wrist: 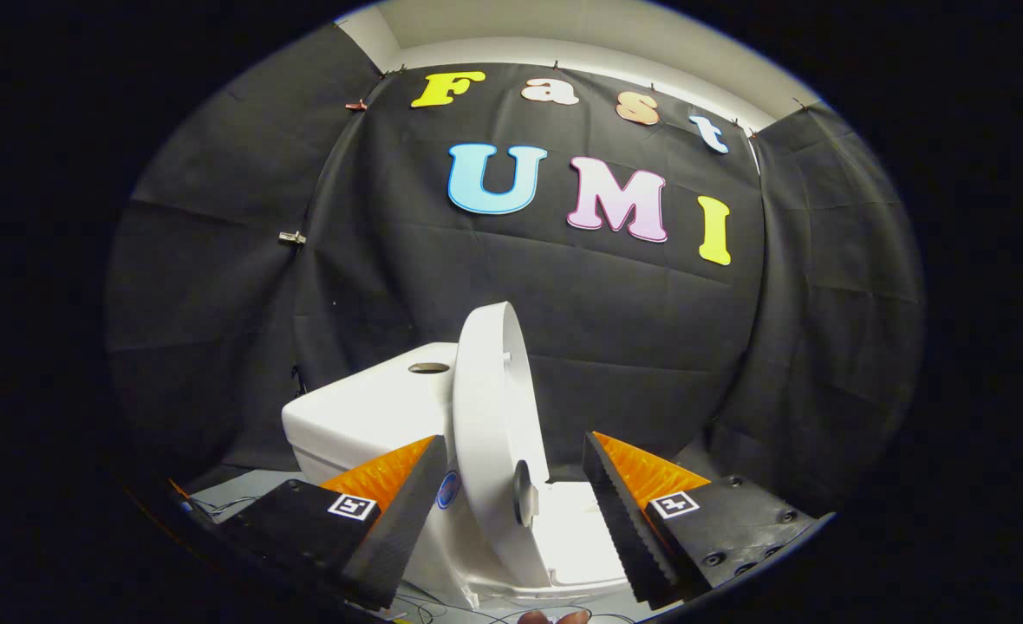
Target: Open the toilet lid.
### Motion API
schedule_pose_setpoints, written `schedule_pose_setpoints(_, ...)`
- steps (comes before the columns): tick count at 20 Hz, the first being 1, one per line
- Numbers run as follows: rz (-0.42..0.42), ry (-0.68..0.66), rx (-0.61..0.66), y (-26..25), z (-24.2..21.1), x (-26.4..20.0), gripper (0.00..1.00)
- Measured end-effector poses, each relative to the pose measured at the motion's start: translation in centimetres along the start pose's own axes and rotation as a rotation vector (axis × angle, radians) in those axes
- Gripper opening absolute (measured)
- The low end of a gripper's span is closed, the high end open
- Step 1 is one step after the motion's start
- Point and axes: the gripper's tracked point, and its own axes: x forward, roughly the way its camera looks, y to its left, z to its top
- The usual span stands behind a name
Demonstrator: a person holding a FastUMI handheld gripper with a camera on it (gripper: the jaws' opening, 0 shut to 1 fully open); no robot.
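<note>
The toilet lid [487, 425] is seen raised, standing nearly upright on its hinge beside the white tank [373, 412] (a round hole is visible in the tank's top). The gripper [511, 481] is held with its fingers spread wide apart, nothing pressed between them; the lid's lower edge is framed between the fingertips. The open seat [576, 542] is seen just beyond.
</note>
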Motion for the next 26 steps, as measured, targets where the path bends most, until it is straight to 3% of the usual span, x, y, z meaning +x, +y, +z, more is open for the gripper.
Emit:
schedule_pose_setpoints(11, 0.001, -0.035, 0.052, -4.5, 7.0, -3.5, 0.99)
schedule_pose_setpoints(26, -0.043, -0.079, 0.151, -14.7, 14.8, -9.7, 0.99)
